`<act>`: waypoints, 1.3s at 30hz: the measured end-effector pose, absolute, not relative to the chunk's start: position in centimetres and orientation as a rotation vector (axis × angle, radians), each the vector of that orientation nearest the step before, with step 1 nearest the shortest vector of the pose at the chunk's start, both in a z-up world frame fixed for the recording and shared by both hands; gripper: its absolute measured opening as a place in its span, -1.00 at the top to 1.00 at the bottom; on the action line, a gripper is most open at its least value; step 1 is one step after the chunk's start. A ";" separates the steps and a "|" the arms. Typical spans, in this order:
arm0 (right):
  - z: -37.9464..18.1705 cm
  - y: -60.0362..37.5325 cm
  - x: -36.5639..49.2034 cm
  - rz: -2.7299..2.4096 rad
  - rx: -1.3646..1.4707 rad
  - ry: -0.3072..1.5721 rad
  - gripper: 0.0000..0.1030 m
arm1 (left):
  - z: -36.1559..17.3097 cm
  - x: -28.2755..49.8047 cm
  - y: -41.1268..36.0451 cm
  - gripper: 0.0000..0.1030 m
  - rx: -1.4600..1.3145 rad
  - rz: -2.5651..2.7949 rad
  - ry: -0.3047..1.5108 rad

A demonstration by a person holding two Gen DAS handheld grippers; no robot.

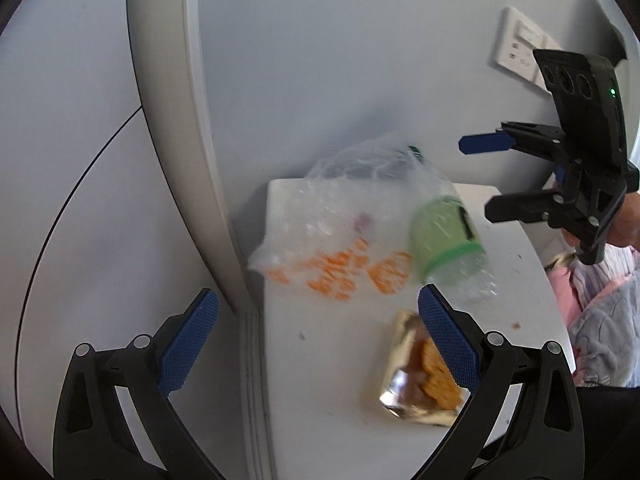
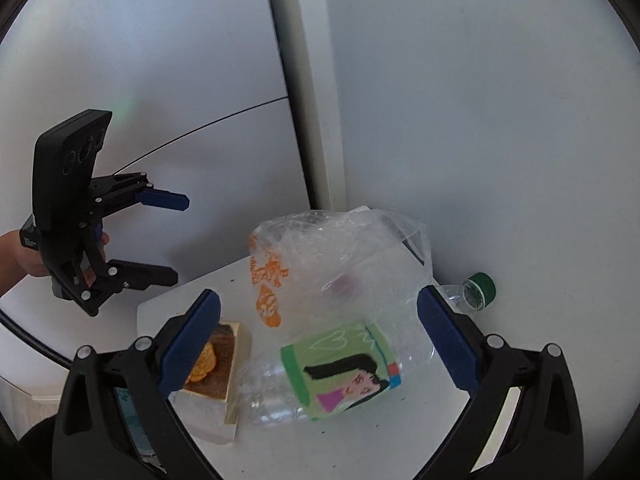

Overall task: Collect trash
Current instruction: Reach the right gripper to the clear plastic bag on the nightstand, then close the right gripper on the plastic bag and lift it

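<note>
A clear plastic bag with orange print (image 1: pixel 340 236) (image 2: pixel 344 264) lies on a small white table (image 1: pixel 320 360) (image 2: pixel 420 412) against the wall. A crushed clear bottle with a green label (image 1: pixel 444 236) (image 2: pixel 344 368) lies partly under the bag; its green cap (image 2: pixel 482 285) points to the wall. A gold snack tray with crackers (image 1: pixel 420 372) (image 2: pixel 216 364) lies at the table's front. My left gripper (image 1: pixel 316 344) (image 2: pixel 176 236) is open and empty above the table's left edge. My right gripper (image 2: pixel 320 340) (image 1: pixel 476 180) is open and empty, its fingers astride the bag and bottle.
A white wall with a vertical trim strip (image 1: pixel 192 140) (image 2: pixel 308 112) stands behind the table. A wall socket plate (image 1: pixel 520 46) is at the upper right. Pink and blue patterned bedding (image 1: pixel 600 312) lies right of the table.
</note>
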State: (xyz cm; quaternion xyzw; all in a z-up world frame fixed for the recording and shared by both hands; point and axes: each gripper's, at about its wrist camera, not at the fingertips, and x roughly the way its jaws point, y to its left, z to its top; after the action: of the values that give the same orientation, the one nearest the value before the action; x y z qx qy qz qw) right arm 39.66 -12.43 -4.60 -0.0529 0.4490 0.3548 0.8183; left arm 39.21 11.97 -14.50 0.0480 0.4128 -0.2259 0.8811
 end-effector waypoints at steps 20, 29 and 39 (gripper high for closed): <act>-10.1 -9.9 46.5 0.696 -0.124 1.142 -0.86 | -19.6 48.5 11.2 -0.87 0.114 -0.588 1.048; -11.3 -8.7 46.9 0.718 -0.113 1.179 0.22 | -20.6 48.8 11.4 0.23 0.096 -0.599 1.074; -9.4 -8.1 45.6 0.766 -0.071 1.169 0.88 | -18.2 46.4 11.1 0.84 0.076 -0.599 1.028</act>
State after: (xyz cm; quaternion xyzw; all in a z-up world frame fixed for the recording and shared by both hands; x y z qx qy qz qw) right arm 45.55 -8.07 -9.40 -0.0325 0.5381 0.3527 0.7648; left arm 46.44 11.11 -18.21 0.0360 0.4840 -0.2822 0.8275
